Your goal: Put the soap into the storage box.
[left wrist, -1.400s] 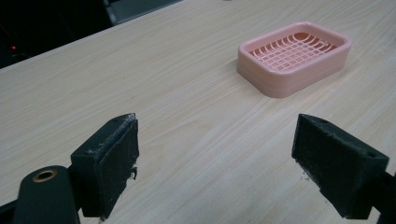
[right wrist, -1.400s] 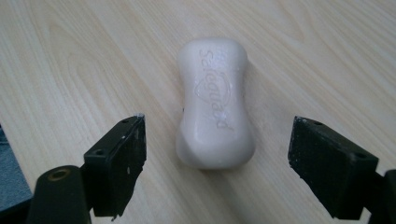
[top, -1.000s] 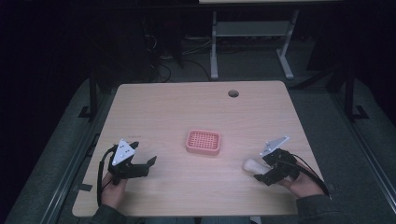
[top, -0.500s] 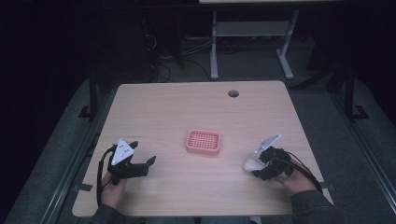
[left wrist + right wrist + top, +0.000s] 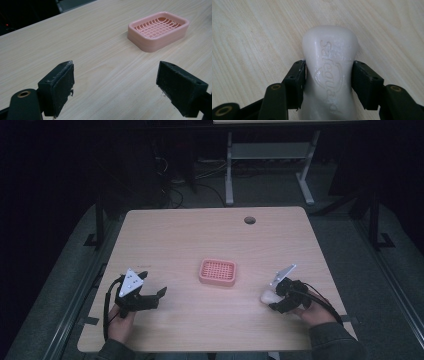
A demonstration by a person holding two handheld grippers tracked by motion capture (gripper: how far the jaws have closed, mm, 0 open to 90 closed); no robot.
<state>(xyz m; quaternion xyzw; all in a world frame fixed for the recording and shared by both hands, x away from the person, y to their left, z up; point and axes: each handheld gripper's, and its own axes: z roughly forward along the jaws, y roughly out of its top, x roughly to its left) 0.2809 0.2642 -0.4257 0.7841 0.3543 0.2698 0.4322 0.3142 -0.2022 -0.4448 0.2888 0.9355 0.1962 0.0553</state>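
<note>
Soap bar, white and embossed, lies on the desk near its right front edge, to the right of the pink soap dish; the right gripper has just been closing, its fingers pressing both flanks of the bar; the left gripper rests near the desk's left front, fingers spread wide over bare wood.

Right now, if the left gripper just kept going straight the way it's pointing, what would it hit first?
Probably the pink soap dish. The left gripper is open with bare table ahead, and the dish lies slightly right of its line, so it might only clip the near corner; depth is unclear.
</note>
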